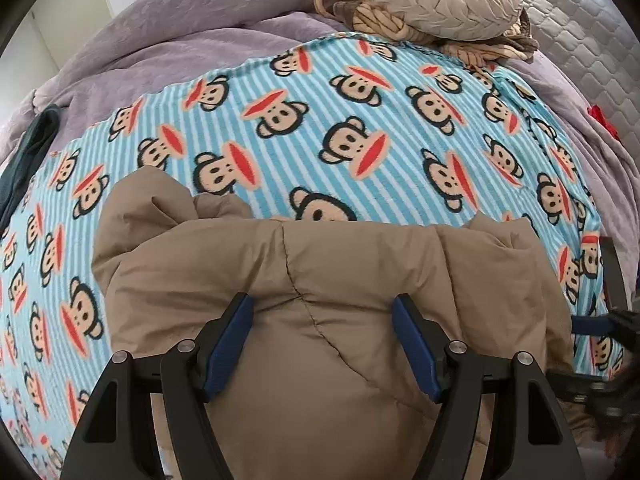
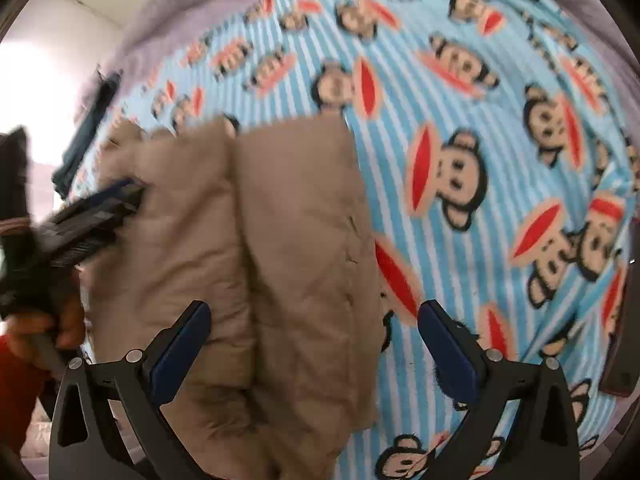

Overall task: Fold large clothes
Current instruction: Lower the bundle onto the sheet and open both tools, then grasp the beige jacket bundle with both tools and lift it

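The right wrist view is smeared with motion blur, and the tan quilted jacket point(image 2: 256, 240), puffy and folded into a thick bundle on the striped monkey-print fleece blanket point(image 1: 340, 120), runs off the bottom edge. The left gripper point(image 1: 322, 320) pinches a bulging fold of the jacket between its blue pads. The right gripper point(image 2: 314, 328) hangs spread wide over the jacket's edge, pads clear of it.

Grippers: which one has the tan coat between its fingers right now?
The left gripper: the tan coat bulges between its fingers. The right gripper hangs wide open, one finger over the striped blanket.
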`<state>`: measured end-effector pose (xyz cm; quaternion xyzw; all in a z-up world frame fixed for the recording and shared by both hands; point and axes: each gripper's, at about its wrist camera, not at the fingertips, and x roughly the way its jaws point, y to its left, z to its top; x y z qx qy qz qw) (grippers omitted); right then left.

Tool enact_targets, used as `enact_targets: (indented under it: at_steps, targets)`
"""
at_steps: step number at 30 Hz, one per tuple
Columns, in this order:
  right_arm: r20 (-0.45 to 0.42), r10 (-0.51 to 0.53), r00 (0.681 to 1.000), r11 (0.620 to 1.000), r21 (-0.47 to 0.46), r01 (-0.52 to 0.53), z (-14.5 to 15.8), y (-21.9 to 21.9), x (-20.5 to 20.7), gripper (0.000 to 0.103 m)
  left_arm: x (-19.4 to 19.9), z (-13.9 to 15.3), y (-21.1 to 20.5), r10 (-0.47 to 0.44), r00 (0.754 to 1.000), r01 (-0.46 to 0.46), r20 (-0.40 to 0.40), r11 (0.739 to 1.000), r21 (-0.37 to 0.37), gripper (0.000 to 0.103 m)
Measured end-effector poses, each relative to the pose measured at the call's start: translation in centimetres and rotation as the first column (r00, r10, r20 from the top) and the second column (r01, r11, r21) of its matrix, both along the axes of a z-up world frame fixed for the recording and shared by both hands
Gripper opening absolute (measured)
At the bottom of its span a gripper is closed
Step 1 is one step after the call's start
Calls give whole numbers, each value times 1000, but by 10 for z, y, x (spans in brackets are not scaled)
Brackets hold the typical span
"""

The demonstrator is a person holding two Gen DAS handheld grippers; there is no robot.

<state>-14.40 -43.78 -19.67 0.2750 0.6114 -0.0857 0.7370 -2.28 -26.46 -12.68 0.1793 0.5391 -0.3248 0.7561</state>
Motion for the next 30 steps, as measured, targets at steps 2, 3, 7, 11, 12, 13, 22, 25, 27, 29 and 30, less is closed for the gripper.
enact_targets:
  at_steps: [2, 3, 7, 11, 12, 13, 22, 25, 27, 29, 30]
  targets:
    - [-40, 2, 999, 1000, 23, -1, -17, -2, 0, 103, 0, 7, 7, 13, 1000, -13, -3, 1000, -1, 73]
    - [-51, 2, 999, 1000, 27, 0, -23, -3, 0, 103, 0, 12, 13, 27, 1000, -27, -4, 1000, -11, 73]
    - [-64, -16, 998, 999, 34, 18, -37, -9, -2, 103, 2, 26, 59, 135, 991, -136, -21, 989, -51, 92]
    - [-41, -40, 998, 993, 111, 44, -43, -15, -9, 103, 3, 27, 112, 209, 972, -223, -105, 964, -146, 103]
    - [-36, -43, 998, 991, 128, 47, -43, -17, -12, 103, 5, 23, 127, 228, 961, -253, -156, 954, -163, 103]
    - [-32, -45, 998, 989, 140, 49, -42, -18, -15, 103, 7, 16, 141, 247, 946, -285, -209, 942, -180, 103]
    - [68, -101, 993, 922, 382, 67, -41, -38, -21, 103, -4, -53, 177, 150, 785, -394, -601, 870, -297, 103]
    - [85, -92, 992, 900, 434, 46, -41, -43, -17, 103, -12, -62, 165, 128, 799, -352, -587, 892, -284, 103]
    - [74, -68, 995, 906, 423, 30, -43, -44, -12, 103, -12, -66, 161, 122, 799, -345, -589, 895, -282, 103]
    - [57, -45, 997, 913, 408, 18, -48, -41, -4, 103, -12, -72, 159, 115, 795, -339, -596, 899, -278, 103]
    - [46, -27, 999, 915, 403, 6, -52, -40, 0, 103, -12, -75, 159, 109, 795, -331, -596, 902, -276, 103]
